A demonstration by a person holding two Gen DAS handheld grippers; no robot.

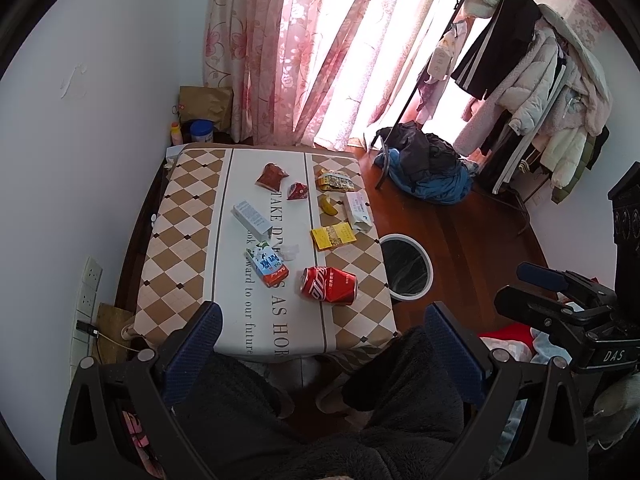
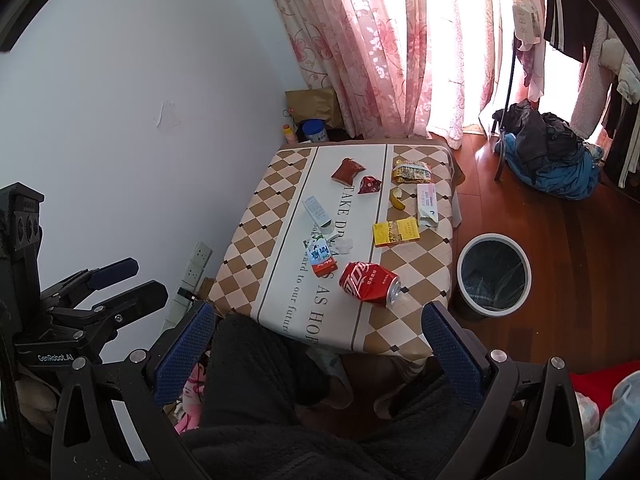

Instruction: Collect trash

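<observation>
Trash lies scattered on a table with a checked cloth. Nearest me is a dented red cola can on its side. Left of it lies a milk carton, beyond it a white box, a yellow packet, a banana peel, red wrappers and a snack bag. A white-rimmed bin stands on the floor right of the table. My left gripper and right gripper hang open over a person's dark lap, short of the table.
Pink curtains hang behind the table. A clothes rack and a heap of dark and blue clothes are at the right on the wooden floor. Wall sockets sit left of the table. Jars stand in the corner.
</observation>
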